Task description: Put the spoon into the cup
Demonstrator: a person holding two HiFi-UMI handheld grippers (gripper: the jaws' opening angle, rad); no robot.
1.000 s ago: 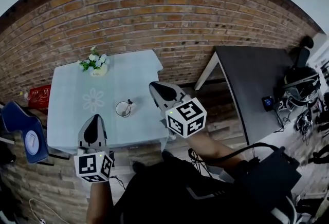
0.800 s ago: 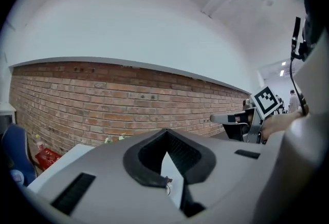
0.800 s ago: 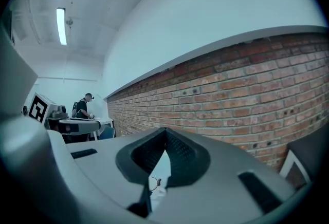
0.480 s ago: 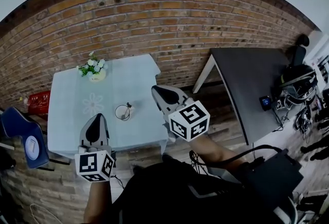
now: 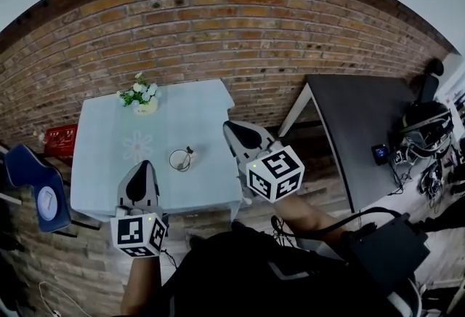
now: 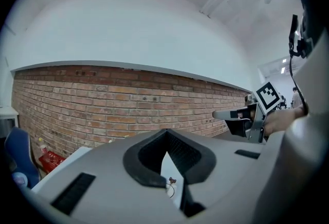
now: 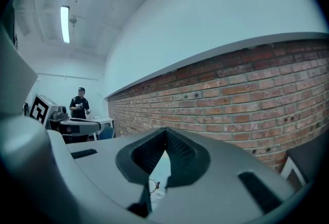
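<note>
The spoon [image 5: 189, 152] stands in the cup [image 5: 179, 160] on the table [image 5: 203, 108]. The right gripper [image 5: 234, 128] has just closed its jaws on nothing. The left gripper [image 5: 143, 166] is closed and empty too. The job looks done.

I see a clear, glossy glass cup [image 5: 179, 160], a smooth, pale, cloth-covered surface [image 5: 109, 163] and a rough matt brick wall [image 5: 254, 25].
</note>
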